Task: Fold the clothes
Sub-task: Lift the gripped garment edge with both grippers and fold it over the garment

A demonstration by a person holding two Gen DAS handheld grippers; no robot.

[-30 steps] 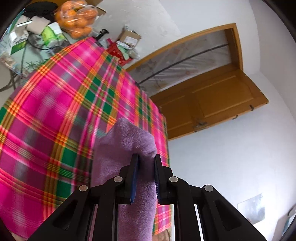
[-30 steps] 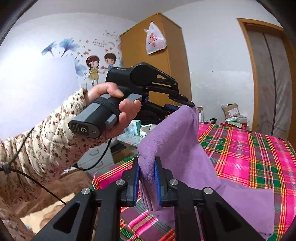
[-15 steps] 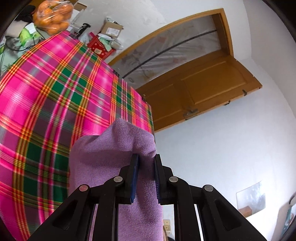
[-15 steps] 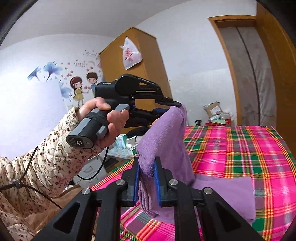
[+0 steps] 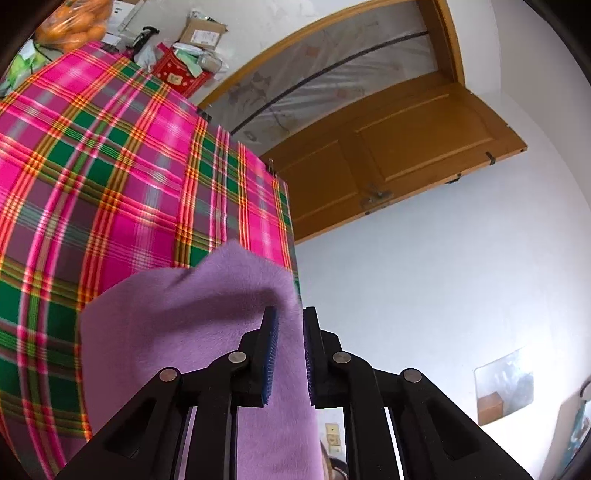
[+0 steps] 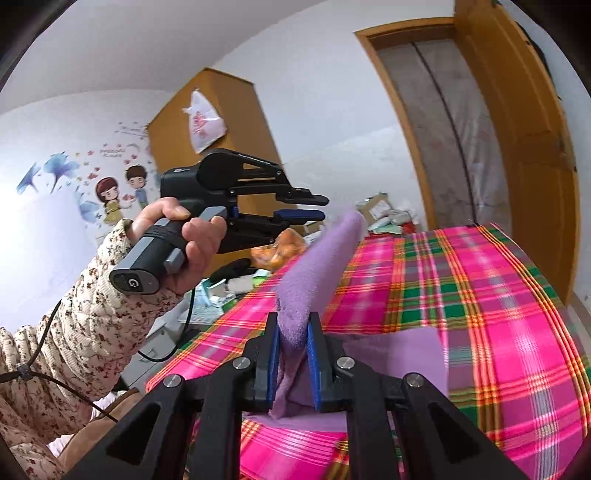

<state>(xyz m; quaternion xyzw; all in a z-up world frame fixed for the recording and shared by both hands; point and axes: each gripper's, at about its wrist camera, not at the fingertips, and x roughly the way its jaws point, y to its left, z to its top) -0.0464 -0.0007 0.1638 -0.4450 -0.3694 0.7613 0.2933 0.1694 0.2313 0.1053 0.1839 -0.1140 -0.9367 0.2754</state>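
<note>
"So, where is the purple cloth (image 6: 317,266) right now?"

"Lifted off the plaid cover (image 6: 461,277). From the right wrist view it rises as a ridge from the near edge up towards the left gripper (image 6: 321,206), and a flat part of it lies on the cover just to the right of the near tongs"

"And the right gripper (image 6: 291,325)?"

"Narrow, its blue pads pressed against a fold of the cloth from both sides. The fabric bunches between them and hangs out below"

"What about the left one?"

"A hand (image 6: 184,236) in a flowered sleeve (image 6: 92,314) holds it up at the left, fingers pointing right. Its two fingers stand a little apart, and the blurred tip of the cloth sits just at or past their ends. In the left wrist view the cloth (image 5: 184,332) runs down between the pads of the left gripper (image 5: 289,321) and spreads wide to the left. Whether those pads grip it or only frame it, I cannot tell"

"What lies under it all?"

"The pink, green and orange plaid cover (image 5: 110,166) fills the left of that view, bare apart from the cloth"

"Anything further off?"

"A bag of oranges (image 5: 74,22) and some boxes at the far edge, and a brown wooden door (image 5: 406,147) standing open to the right. From the other side, a tall wardrobe (image 6: 221,122) with a white plastic bag (image 6: 205,125) hung on it, and cartoon stickers (image 6: 118,192) on the wall at the left"
</note>
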